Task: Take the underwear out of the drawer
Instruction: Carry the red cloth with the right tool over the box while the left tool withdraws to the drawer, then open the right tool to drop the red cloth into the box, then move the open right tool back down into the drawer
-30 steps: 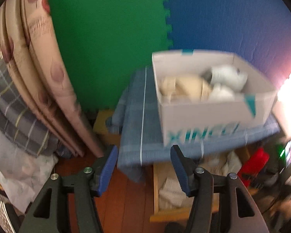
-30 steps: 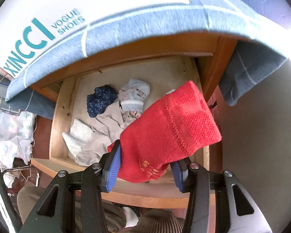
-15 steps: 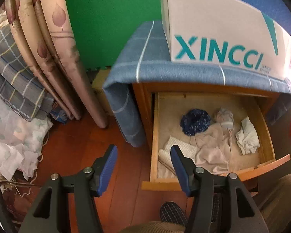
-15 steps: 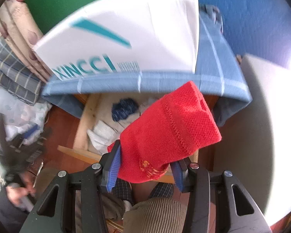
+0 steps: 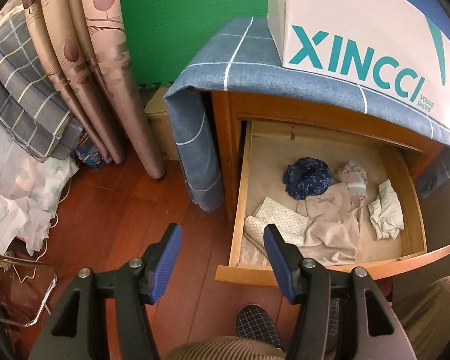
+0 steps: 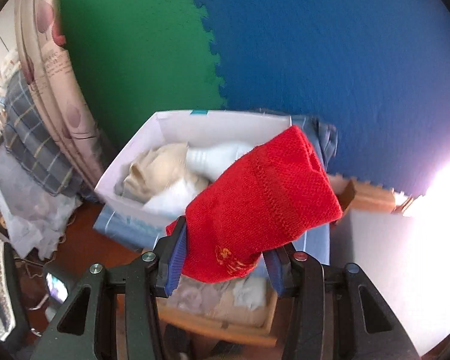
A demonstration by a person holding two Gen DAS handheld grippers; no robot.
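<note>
My right gripper is shut on a folded red knit garment, held high above the white shoe box. That box sits on the cloth-covered nightstand and holds beige and white garments. In the left wrist view the wooden drawer stands pulled out. It holds a dark blue piece, a beige piece, a white patterned piece, a pale blue piece and a small printed one. My left gripper is open and empty, low over the floor at the drawer's front left corner.
A blue checked cloth drapes over the nightstand's left side. Folded curtains and plaid bedding stand to the left on the wood floor. The person's knees and slipper are below the gripper. Green and blue foam mats cover the wall.
My right gripper rose with the red garment from the drawer to above the shoe box. My left gripper dropped from box height to just above the floor by the drawer.
</note>
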